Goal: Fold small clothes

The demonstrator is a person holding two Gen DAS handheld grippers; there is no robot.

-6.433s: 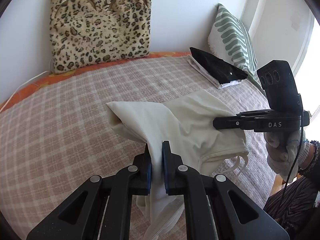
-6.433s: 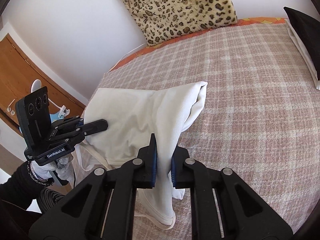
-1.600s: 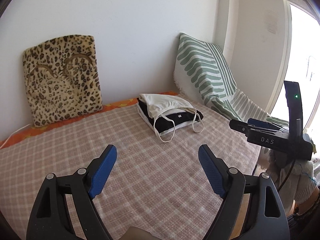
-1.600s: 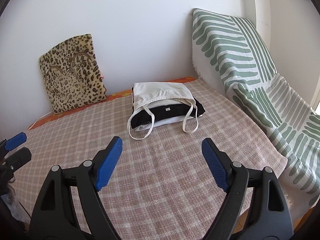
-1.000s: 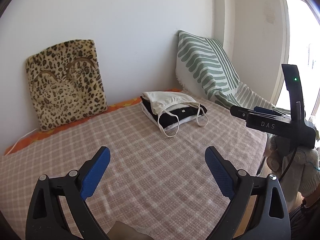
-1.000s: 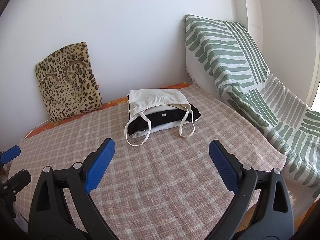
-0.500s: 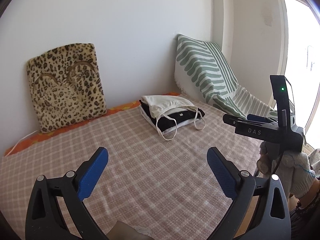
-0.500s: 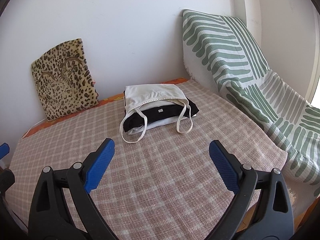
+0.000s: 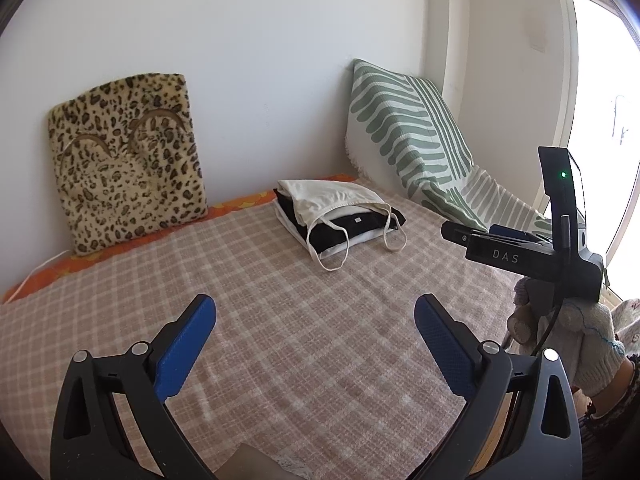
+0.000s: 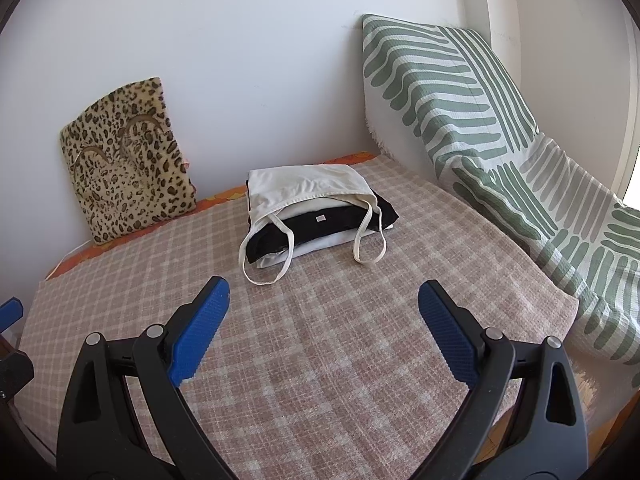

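Note:
A folded cream strappy top (image 9: 326, 197) (image 10: 304, 188) lies on top of a small stack of folded clothes, over a black garment (image 10: 320, 224) and a white one, at the far side of the plaid-covered bed (image 9: 280, 320) (image 10: 340, 340). Its two straps hang loose over the stack's front. My left gripper (image 9: 315, 322) is open and empty, held well back from the stack. My right gripper (image 10: 323, 310) is open and empty too, also well short of the stack. The right gripper also shows from the side in the left wrist view (image 9: 516, 248).
A leopard-print cushion (image 9: 124, 160) (image 10: 128, 160) leans on the white wall at the back left. A green-and-white striped throw (image 9: 412, 144) (image 10: 480, 120) drapes over the right side. A bright window is at the far right.
6.4 s ago both grippers were shut on the cream top over the bed. The top now lies folded on the stack, both grippers are open, and they have drawn back slightly.

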